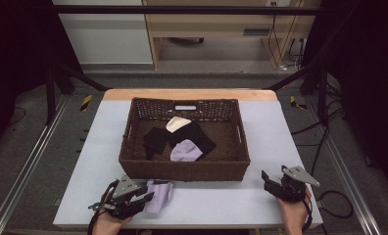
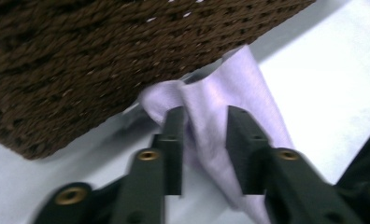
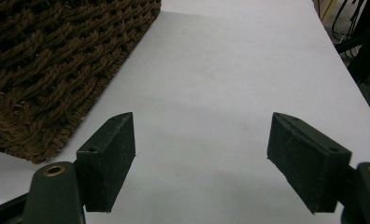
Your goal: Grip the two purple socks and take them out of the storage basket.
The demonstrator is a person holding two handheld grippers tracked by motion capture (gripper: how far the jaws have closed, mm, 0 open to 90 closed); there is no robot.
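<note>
A lilac cloth [image 1: 160, 192] lies on the table just in front of the brown wicker basket [image 1: 184, 169]. My left gripper [image 1: 144, 199] is at its near-left edge; in the left gripper view the jaws pinch a raised fold of the lilac cloth [image 2: 206, 126] close to the basket wall [image 2: 80, 60]. Inside the basket lie a black cloth [image 1: 158, 139], a cream cloth [image 1: 176, 124] and another lilac cloth [image 1: 184, 150]. My right gripper [image 1: 270, 180] rests at the table's front right, open, with bare table between its jaws [image 3: 202, 140].
The basket's corner [image 3: 47, 79] stands to the left of the right gripper. The light grey table [image 1: 275, 132] has free strips left and right of the basket. Black frame bars and cables surround the table; its front edge is close to both hands.
</note>
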